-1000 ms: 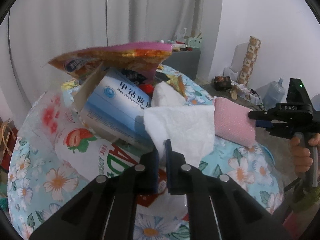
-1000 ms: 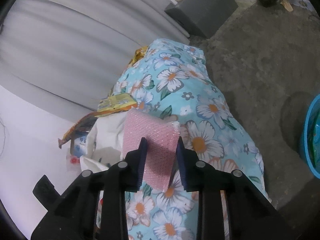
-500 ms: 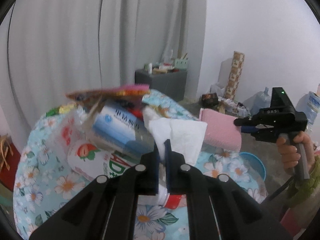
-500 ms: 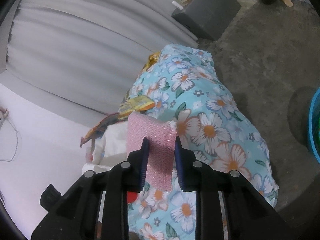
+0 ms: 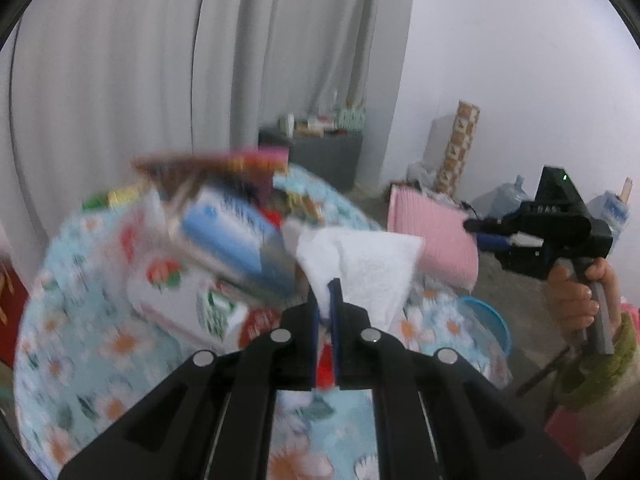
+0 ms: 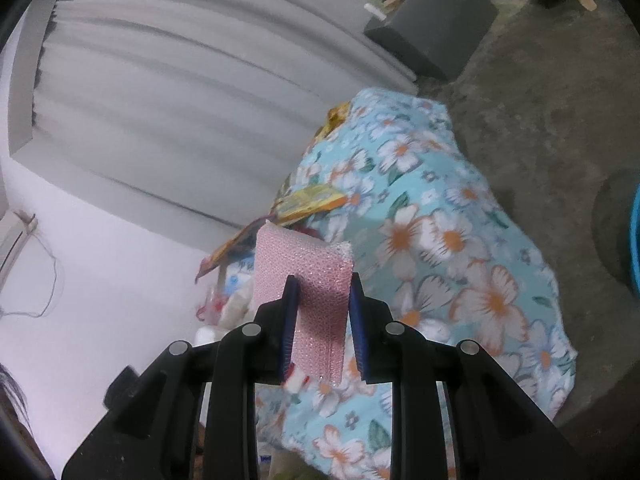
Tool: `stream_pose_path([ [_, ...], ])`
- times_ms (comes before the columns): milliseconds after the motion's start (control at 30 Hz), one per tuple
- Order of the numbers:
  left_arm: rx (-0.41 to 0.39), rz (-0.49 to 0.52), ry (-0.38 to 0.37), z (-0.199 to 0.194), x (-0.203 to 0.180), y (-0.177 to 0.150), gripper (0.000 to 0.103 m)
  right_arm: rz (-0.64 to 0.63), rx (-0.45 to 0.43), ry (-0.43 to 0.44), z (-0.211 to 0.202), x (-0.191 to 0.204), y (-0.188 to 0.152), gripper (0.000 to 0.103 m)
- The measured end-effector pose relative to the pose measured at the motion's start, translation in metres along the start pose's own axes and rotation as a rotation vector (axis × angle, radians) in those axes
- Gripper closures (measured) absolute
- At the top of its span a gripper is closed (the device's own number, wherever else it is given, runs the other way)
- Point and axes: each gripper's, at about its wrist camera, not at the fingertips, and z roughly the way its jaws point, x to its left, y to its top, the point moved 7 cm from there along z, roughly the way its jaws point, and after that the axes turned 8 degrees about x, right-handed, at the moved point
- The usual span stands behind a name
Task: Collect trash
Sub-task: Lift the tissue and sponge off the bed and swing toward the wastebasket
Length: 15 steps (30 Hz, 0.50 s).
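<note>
1. My left tool (image 5: 327, 300) is pinched nearly shut on a white, soft crumpled paper towel (image 5: 372, 264); the sheet fans out above and to the right of the tips and hangs clear of the heap.
2. My right tool (image 6: 322, 308) is clamped at a narrow gap on a pink, flat bubble-wrap pouch (image 6: 308, 276), which stands upright between the blue pads. From the left wrist view the same pouch (image 5: 432, 236) juts out sideways from that tool (image 5: 486, 232), and my hand (image 5: 576, 300) grips the handle.
3. The step in hand, as I judge it, is carrying: both pieces of trash are picked up and off the desk covered with a light-blue flowered cloth (image 6: 460, 216).
4. More litter lies on that cloth: a blue and white cardboard medicine box (image 5: 236, 240), a white strawberry-printed plastic package (image 5: 172, 288) and an orange and pink foil snack wrapper (image 5: 224, 164). This view is blurred, so I cannot tell finer details.
5. A blue round plastic basin (image 5: 490, 324) sits on the floor just beyond the desk's edge, below my right tool; it looks like the bin for this trash, though that is my guess.
6. The next move calls for bringing each tool over the basin's mouth and spreading the pads only once above it. The towel is light and may cling or drift, so I would go low first.
</note>
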Motion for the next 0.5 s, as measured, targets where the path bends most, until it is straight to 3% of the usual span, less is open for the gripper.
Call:
stream_pose_path([
  [100, 0.085, -0.05, -0.032, 0.011, 0.006, -0.018, 0.098, -0.013, 0.035, -0.005, 0.014, 0.004, -0.005, 0.08],
  [300, 0.141, -0.082, -0.095, 0.011, 0.004, -0.036, 0.098, -0.031, 0.102, -0.034, 0.044, 0.007, -0.016, 0.08],
  [367, 0.16, -0.077, -0.108, 0.013, 0.001, -0.04, 0.094, -0.038, 0.124, -0.047, 0.054, 0.006, -0.02, 0.08],
  [433, 0.167, -0.072, -0.107, 0.013, -0.001, -0.043, 0.083, -0.042, 0.138, -0.056, 0.06, 0.006, -0.024, 0.08],
  [500, 0.165, -0.067, -0.11, 0.011, -0.003, -0.045, 0.082, -0.042, 0.145, -0.062, 0.063, 0.006, -0.026, 0.08],
])
